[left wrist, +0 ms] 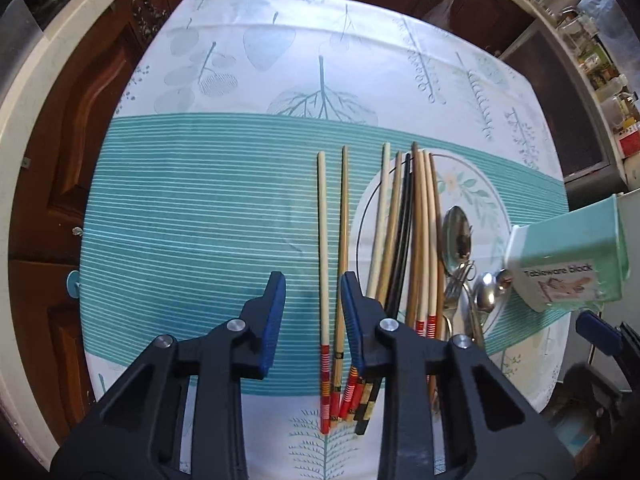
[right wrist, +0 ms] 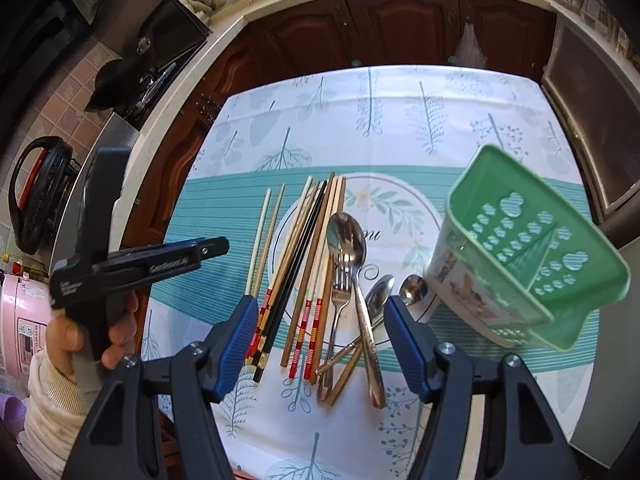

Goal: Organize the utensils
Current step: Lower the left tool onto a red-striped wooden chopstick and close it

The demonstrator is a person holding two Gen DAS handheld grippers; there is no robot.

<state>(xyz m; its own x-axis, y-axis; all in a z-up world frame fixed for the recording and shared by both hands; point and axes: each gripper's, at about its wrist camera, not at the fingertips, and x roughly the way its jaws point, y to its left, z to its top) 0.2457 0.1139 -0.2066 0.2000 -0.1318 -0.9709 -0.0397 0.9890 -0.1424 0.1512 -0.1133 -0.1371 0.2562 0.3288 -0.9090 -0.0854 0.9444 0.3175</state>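
two chopsticks [left wrist: 332, 280] seen between the part-spread pads of the left gripper [left wrist: 313, 322], untouched, flat on the desk [left wrist: 200, 220], right gripper [right wrist: 316, 344] spread wide above fork [right wrist: 340, 292] and spoons [right wrist: 346, 236], green holder [right wrist: 520, 256] just right

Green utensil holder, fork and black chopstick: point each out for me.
green utensil holder [right wrist: 520, 240], right wrist view, perforated inner bottom.
fork [right wrist: 341, 280], right wrist view, base of the tines.
black chopstick [left wrist: 402, 240], left wrist view, mid-shaft over the plate.
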